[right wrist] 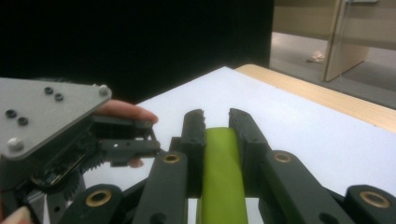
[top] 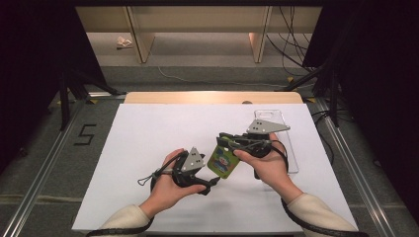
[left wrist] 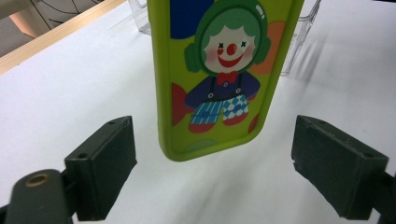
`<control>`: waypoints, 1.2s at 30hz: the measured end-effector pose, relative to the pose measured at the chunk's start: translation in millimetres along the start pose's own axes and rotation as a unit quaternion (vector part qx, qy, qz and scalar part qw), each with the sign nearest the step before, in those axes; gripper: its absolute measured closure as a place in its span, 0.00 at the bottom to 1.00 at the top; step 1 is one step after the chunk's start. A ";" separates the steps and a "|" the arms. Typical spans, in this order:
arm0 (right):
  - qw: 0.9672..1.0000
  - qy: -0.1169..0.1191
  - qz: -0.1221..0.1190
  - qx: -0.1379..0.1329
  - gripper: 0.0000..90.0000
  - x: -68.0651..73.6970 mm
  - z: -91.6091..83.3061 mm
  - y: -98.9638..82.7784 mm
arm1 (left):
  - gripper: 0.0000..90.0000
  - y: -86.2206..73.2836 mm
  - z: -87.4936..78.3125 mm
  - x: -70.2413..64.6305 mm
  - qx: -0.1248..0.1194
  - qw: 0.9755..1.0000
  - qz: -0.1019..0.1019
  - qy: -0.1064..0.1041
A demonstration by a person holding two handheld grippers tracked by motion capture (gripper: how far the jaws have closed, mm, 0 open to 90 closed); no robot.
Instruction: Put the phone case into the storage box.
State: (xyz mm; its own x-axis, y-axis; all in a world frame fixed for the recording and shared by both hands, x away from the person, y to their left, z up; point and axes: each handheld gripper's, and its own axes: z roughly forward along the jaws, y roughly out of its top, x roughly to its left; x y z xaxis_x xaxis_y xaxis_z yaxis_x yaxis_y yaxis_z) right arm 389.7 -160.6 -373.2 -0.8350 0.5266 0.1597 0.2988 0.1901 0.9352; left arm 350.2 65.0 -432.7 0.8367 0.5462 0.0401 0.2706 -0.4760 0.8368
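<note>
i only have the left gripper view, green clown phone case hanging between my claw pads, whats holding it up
Observer: The right claw is shut on the green phone case, pinching its edge.
Operator: am i touching the case yet
Observer: No. In the high view the left claw sits just below the case's lower end, apart from it.
Operator: whats that clear thing behind it
Observer: A clear phone case, lying flat on the white table under the right hand.
</note>
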 end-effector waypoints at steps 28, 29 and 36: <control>0.990 0.066 -0.093 0.077 0.86 1.0 -3.7 10.1 | 0.18 -3.4 1.1 5.0 0.006 1.000 -0.007 -0.014; 0.990 0.066 -0.093 0.077 0.86 1.0 -3.7 10.1 | 0.18 -3.5 1.3 4.8 0.006 1.000 -0.007 -0.014; 0.989 0.075 -0.098 0.082 0.86 2.7 -2.8 10.1 | 0.20 -4.1 2.3 5.0 0.008 1.000 -0.004 -0.020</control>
State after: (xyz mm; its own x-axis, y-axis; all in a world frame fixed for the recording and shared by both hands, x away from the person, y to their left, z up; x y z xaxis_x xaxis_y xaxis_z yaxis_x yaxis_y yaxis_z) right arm 389.2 -159.6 -362.5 -0.9396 0.3402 0.0370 0.1853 0.4150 0.8908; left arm 354.4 68.1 -437.1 0.8525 0.5225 0.0109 0.2856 -0.4831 0.8277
